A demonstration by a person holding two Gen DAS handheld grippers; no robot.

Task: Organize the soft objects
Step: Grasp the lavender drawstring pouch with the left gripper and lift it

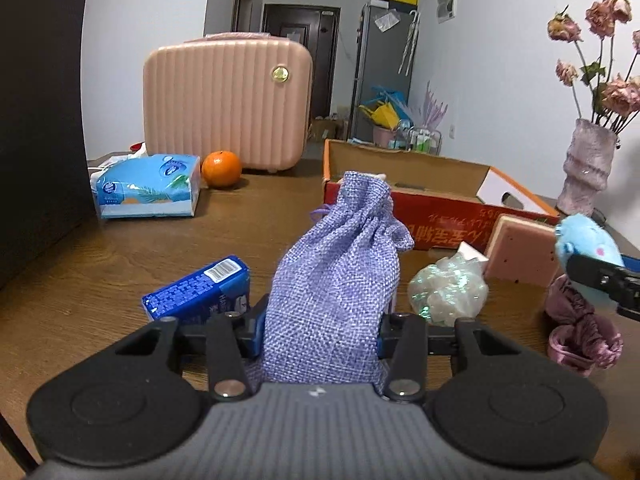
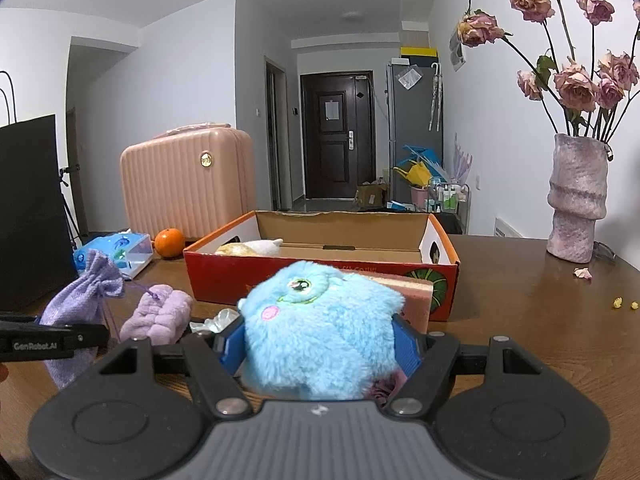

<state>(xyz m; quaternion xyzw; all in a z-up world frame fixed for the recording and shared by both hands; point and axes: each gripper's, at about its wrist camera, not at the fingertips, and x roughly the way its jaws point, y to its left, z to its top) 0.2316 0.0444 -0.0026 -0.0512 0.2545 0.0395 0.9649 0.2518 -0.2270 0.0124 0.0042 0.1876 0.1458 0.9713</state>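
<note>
Right now both claws are loaded: left claw (image 1: 320, 332) pinched shut on the purple pouch (image 1: 340, 272), right claw (image 2: 320, 344) squeezing the blue plush (image 2: 320, 328), both just above the desk (image 1: 120, 264) in front of the red box (image 2: 320, 276). Carry each over the near wall w/o snagging, drop beside the toy already in there, don't let go early

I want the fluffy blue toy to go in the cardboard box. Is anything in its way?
Only the pink sponge block, leaning on the open red cardboard box's front wall right behind the fluffy blue plush toy. Lifted over it, nothing else blocks.
</note>
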